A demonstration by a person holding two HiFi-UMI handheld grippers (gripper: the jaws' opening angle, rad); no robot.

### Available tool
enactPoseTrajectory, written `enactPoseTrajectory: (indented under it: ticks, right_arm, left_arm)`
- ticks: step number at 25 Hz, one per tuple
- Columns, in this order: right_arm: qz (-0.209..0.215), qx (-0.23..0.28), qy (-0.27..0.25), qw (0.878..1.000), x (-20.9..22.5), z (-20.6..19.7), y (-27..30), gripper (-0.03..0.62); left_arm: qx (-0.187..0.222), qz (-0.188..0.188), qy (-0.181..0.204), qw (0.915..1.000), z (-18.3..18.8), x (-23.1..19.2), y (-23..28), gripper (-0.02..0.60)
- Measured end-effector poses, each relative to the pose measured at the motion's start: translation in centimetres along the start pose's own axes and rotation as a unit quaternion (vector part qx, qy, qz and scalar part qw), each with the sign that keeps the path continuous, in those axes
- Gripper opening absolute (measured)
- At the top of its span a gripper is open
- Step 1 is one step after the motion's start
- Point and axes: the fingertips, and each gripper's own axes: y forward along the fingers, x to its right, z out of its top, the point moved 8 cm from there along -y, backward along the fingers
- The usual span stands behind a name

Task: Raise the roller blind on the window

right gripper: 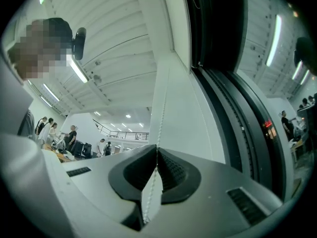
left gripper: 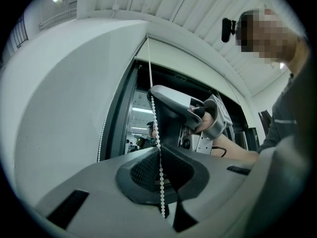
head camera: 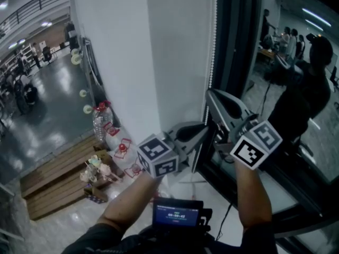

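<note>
Both the left gripper [left gripper: 159, 148] and right gripper [right gripper: 157, 150] are clamped on the bead chain [left gripper: 149, 73].

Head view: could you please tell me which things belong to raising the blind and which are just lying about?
Job: roller blind, bead chain, left gripper and right gripper, both shut on the chain.
Lying about: water bottle, wooden pallet.

blind [head camera: 180, 52] and dark window frame [head camera: 238, 36] block the way ahead, bead chain [head camera: 214, 41] between.
</note>
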Motion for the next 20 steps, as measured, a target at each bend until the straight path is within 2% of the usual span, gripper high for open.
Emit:
enactPoseTrajectory:
  ticks: [5,11,14,20]
  right_arm:
    - [-0.01,-0.021,0.014,1.0,0.2,-3.3,-0.8,0.006]
    - [-0.02,-0.068,0.039,0.997,0.2,-7.9,-1.9,0.006]
    - [-0.021,-0.071,0.052,0.996,0.3,-9.0,-2.4,0.006]
    - [-0.016,-0.073,0.051,0.996,0.2,-9.0,-2.4,0.006]
  left_arm:
    - [-0.027,0.015,-0.012,0.9995,-3.2,-0.5,-0.5,0.012]
    - [-0.082,0.034,-0.022,0.9958,-7.8,-1.0,-1.4,0.012]
    - [-0.08,0.043,-0.029,0.9954,-9.2,-1.0,-1.9,0.012]
    - [-0.081,0.068,-0.032,0.9939,-8.6,-1.4,-3.1,0.018]
